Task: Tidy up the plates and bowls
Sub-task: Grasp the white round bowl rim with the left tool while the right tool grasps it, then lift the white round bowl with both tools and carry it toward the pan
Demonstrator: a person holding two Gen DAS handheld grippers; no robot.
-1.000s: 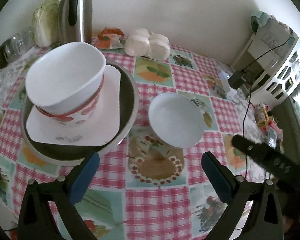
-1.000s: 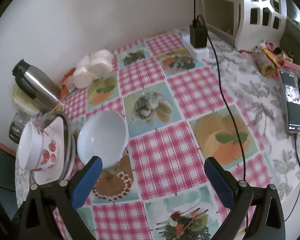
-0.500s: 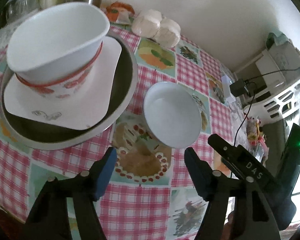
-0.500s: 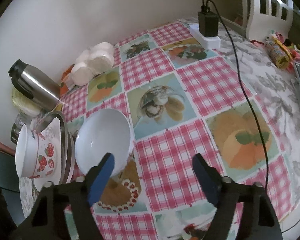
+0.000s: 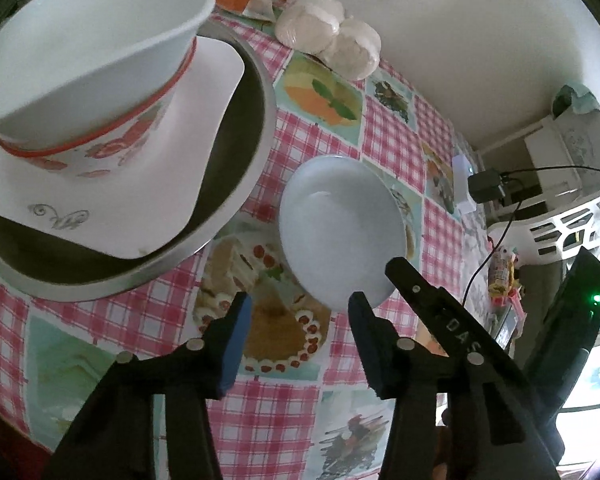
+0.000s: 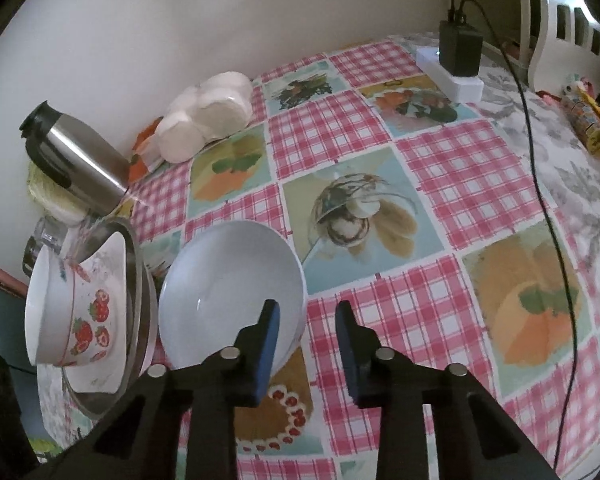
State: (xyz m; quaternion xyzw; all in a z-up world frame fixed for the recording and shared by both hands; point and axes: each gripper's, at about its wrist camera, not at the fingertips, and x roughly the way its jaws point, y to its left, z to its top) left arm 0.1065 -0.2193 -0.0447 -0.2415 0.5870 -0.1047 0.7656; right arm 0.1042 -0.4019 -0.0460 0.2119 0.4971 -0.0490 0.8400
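Observation:
A plain white bowl [image 5: 336, 228] [image 6: 228, 288] stands on the checked tablecloth. To its left, a strawberry-patterned bowl [image 5: 88, 52] [image 6: 72, 316] sits on a square white plate [image 5: 112, 200], which lies in a round steel dish [image 5: 244, 184] [image 6: 136, 264]. My right gripper [image 6: 306, 316] straddles the white bowl's near-right rim, one finger inside and one outside. Its jaws are closing, with a gap still showing beside the rim. My left gripper [image 5: 298, 312] hovers just short of the same bowl, jaws closing over bare cloth. The right gripper's finger [image 5: 416, 288] shows beside it.
A steel thermos [image 6: 76, 164] and wrapped white buns [image 6: 208, 112] [image 5: 332, 36] stand along the wall. A power strip with a charger [image 6: 456, 64] and its cable [image 6: 540, 184] lie at the far right. A white basket [image 5: 572, 224] and snack packets [image 6: 588, 120] crowd that edge.
Both grippers have dropped closer to the white bowl and their jaws have narrowed a lot. The right gripper's fingers now sit either side of the bowl's rim.

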